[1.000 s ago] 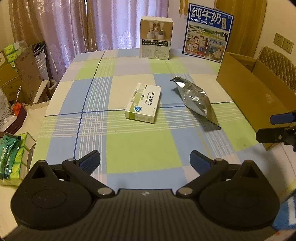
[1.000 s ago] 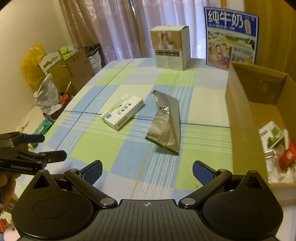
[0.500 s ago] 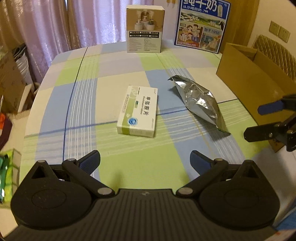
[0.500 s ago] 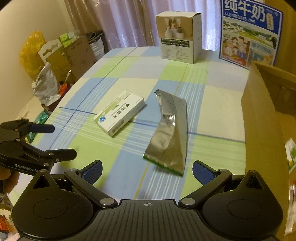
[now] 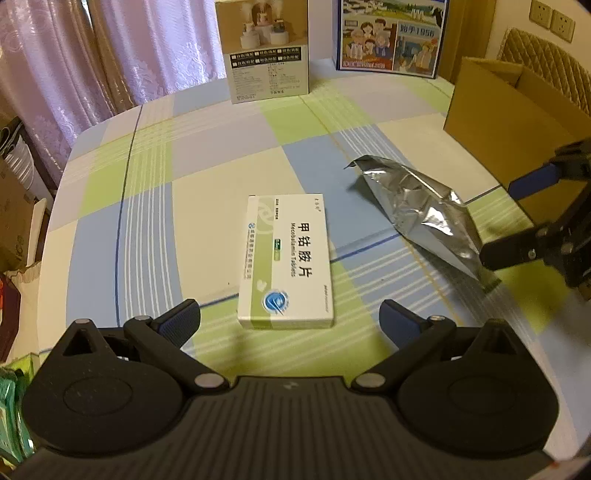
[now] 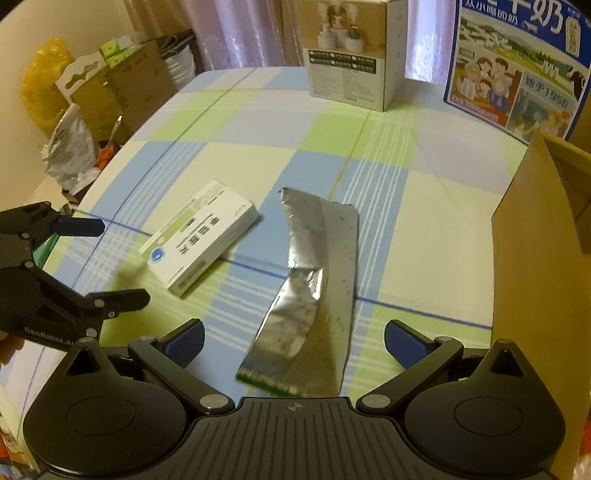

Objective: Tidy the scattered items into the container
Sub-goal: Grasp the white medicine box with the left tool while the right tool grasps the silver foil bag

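A white and green medicine box (image 5: 286,262) lies flat on the checked tablecloth, straight ahead of my left gripper (image 5: 290,317), which is open and empty with the box's near end between its fingertips. A silver foil pouch (image 6: 314,291) lies to its right, and its near end lies between the fingertips of my open, empty right gripper (image 6: 293,341). The box also shows in the right wrist view (image 6: 201,245), the pouch in the left wrist view (image 5: 421,214). The open cardboard container (image 5: 506,122) stands at the table's right side.
A white product box (image 5: 267,51) and a blue milk carton box (image 5: 391,35) stand at the table's far edge. Bags and cartons (image 6: 92,99) are piled on the floor to the left of the table. Curtains hang behind.
Both grippers have moved forward and down toward the table: the left now has the medicine box between its fingertips, the right the foil pouch. Both stay open.
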A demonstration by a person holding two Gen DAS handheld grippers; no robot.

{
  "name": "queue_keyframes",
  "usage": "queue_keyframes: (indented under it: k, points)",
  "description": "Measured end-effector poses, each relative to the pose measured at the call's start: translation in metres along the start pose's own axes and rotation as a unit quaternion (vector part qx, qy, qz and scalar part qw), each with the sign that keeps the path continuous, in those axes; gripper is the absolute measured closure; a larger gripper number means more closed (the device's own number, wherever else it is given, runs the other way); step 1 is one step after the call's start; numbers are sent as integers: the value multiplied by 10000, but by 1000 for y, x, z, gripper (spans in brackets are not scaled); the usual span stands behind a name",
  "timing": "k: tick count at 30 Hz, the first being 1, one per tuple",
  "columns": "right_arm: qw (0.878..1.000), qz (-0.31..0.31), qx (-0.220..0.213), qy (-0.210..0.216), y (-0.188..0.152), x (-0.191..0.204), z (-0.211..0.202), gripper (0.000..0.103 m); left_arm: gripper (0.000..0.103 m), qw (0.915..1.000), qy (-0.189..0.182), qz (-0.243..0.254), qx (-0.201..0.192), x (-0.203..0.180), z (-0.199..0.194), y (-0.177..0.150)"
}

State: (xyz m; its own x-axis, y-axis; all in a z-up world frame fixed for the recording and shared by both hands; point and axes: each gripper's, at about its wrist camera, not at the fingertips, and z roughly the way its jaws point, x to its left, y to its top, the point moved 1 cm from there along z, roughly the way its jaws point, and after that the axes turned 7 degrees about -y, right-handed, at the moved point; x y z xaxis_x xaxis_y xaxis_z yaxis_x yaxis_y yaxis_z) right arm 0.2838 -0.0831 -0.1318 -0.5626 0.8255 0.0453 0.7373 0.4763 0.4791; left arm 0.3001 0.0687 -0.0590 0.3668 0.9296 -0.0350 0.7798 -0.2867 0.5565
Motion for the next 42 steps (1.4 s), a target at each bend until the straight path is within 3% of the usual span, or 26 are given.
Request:
queue_keyframes:
  k: [12, 21, 25, 33, 35, 42]
  points:
    - [9977, 368, 553, 151, 31, -17, 41, 4, 2, 9998, -82, 8, 193, 9, 31, 17]
    - [9963, 297, 809, 67, 40, -10, 63, 21, 3, 9995, -117, -20, 278, 11, 48, 22]
    - [9961, 213, 860, 7, 40, -6, 70, 26, 9, 9994, -126, 44, 314, 11, 55, 23]
    - [9957, 128, 899, -189, 37, -4, 77, 36, 10, 9993, -122, 101, 343, 11, 71, 28]
    - [9956, 174, 890, -215, 36, -6, 79, 42, 14, 9991, -114, 128, 382, 11, 75, 31]
    - [9953, 235, 915, -197, 35, -8, 80, 44, 26, 9983, -48, 177, 550, 11, 84, 37]
